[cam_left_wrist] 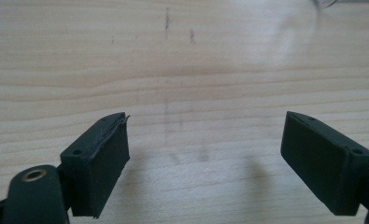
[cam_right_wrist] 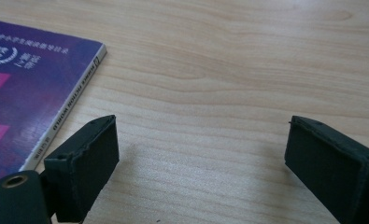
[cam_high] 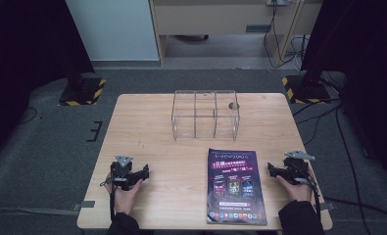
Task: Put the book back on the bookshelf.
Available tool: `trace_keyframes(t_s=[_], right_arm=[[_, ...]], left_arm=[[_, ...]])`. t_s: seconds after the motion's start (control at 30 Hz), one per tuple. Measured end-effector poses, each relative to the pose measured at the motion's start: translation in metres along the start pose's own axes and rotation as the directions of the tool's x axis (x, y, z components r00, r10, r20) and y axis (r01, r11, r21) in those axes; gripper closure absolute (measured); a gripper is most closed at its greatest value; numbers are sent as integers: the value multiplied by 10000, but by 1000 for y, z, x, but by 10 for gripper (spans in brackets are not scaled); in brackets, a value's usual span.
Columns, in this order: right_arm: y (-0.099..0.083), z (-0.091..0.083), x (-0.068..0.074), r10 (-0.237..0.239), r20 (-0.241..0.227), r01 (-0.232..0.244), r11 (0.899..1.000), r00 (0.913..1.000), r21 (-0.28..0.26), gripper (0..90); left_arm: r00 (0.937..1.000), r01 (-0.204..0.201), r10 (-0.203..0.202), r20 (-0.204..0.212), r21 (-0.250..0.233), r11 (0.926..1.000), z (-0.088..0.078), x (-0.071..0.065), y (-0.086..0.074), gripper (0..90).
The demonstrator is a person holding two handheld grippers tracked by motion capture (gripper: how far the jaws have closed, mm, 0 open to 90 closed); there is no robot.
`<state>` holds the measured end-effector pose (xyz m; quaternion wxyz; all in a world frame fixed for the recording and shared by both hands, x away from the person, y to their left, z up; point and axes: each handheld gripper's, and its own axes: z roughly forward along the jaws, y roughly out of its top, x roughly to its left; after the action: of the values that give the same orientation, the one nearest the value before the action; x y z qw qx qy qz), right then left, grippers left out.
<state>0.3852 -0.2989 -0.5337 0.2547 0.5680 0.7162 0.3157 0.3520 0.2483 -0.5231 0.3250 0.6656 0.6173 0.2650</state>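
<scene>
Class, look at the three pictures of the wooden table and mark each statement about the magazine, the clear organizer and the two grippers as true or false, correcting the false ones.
1. The magazine lies flat on the table. True.
2. The right gripper holds the magazine. False: its jaws stand open over bare wood beside the magazine.
3. The clear organizer stands at the far side of the table. True.
4. The left gripper is shut. False: its jaws stand wide apart with nothing between them.
5. The magazine lies inside the organizer. False: it lies nearer the person, apart from it.
</scene>
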Motion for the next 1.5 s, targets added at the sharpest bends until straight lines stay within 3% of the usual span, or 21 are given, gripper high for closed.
trace_keyframes(t_s=[0.1,0.27,0.6,0.83,0.93,1.07,1.33,1.5], right_arm=[[0,-6,1,73,-127,-76,9995,9999,-299,93],[-1,-15,4,145,-402,-159,9992,9991,-357,85],[1,-25,8,-55,-608,16,9979,9981,-642,83],[3,-36,12,24,-645,-91,9946,9979,-1037,95],[4,-41,12,82,-744,-172,9924,9972,-1222,97],[7,-47,15,58,-831,-171,9905,9965,-1361,97],[10,-53,23,-143,-1161,-43,9874,9931,-1583,100],[11,-54,27,-214,-1305,0,9869,9912,-1612,107]], left_arm=[[9996,-87,95,254,-313,9995,-7,-6,2,165],[9980,-247,291,563,-775,9967,-17,-19,5,178],[9917,-650,748,1043,-948,9934,-26,-42,10,197],[9819,-591,797,1716,-1216,9908,-32,-60,15,214],[9806,-459,701,1828,-1338,9899,-33,-64,16,234],[9777,-547,811,1939,-1381,9889,-33,-72,20,236],[9639,-961,1304,2324,-1533,9835,-31,-101,34,232],[9578,-1000,1375,2523,-1557,9827,-30,-114,36,236]])
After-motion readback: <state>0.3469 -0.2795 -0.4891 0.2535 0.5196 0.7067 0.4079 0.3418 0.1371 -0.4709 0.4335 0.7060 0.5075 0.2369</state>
